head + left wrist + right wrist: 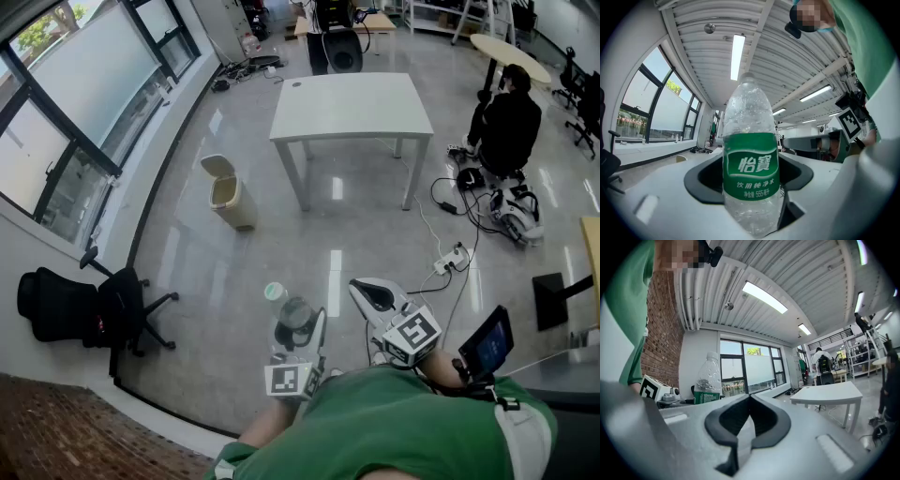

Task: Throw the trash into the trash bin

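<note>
A clear plastic water bottle (pixel 751 173) with a green label stands upright between the jaws of my left gripper (pixel 750 180), which is shut on it. In the head view the bottle (pixel 292 323) and the left gripper (pixel 300 337) sit low in the middle, close to my body. My right gripper (pixel 367 292) is just to their right; its jaws meet with nothing between them. The right gripper view shows its own shut jaws (pixel 749 399) and the bottle (pixel 708 380) off to the left. The beige trash bin (pixel 227 192) stands on the floor further off to the left, lid up.
A white table (pixel 352 103) stands beyond the bin to the right. A person in black (pixel 506 127) crouches at the far right beside cables and a power strip (pixel 450 261). A black office chair (pixel 84 309) is on the left by the window wall.
</note>
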The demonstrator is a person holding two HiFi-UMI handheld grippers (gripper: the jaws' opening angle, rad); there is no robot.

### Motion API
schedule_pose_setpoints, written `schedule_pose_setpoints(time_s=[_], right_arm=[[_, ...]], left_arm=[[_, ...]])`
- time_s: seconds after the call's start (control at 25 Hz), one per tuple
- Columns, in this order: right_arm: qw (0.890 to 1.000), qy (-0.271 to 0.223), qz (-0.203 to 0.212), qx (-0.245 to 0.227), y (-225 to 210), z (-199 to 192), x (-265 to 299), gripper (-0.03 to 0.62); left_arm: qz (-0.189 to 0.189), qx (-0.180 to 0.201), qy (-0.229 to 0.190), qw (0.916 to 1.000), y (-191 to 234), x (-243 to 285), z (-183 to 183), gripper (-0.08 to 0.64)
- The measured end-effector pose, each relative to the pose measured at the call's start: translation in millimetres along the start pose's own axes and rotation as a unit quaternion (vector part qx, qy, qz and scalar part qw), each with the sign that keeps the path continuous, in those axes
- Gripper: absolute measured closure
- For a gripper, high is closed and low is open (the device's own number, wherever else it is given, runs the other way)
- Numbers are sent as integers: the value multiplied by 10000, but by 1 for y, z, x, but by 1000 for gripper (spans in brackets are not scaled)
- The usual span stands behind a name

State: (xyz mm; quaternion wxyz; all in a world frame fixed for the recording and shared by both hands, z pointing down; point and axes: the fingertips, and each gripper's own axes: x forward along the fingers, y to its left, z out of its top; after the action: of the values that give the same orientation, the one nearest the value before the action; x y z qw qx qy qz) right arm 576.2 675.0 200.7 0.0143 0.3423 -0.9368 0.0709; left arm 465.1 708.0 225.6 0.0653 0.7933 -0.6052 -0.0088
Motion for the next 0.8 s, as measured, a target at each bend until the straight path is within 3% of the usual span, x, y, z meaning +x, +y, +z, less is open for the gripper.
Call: schedule_pose_setpoints(time_s=[0.24, 0.8], right_arm=[[9998, -164, 87, 18, -2, -4, -2, 589], [9996, -181, -33, 223, -11, -7, -10, 589]], left_arm=[[-171, 34, -208, 9996, -6, 2, 2, 232], [-203, 48, -60, 9998, -13, 7, -4, 232]])
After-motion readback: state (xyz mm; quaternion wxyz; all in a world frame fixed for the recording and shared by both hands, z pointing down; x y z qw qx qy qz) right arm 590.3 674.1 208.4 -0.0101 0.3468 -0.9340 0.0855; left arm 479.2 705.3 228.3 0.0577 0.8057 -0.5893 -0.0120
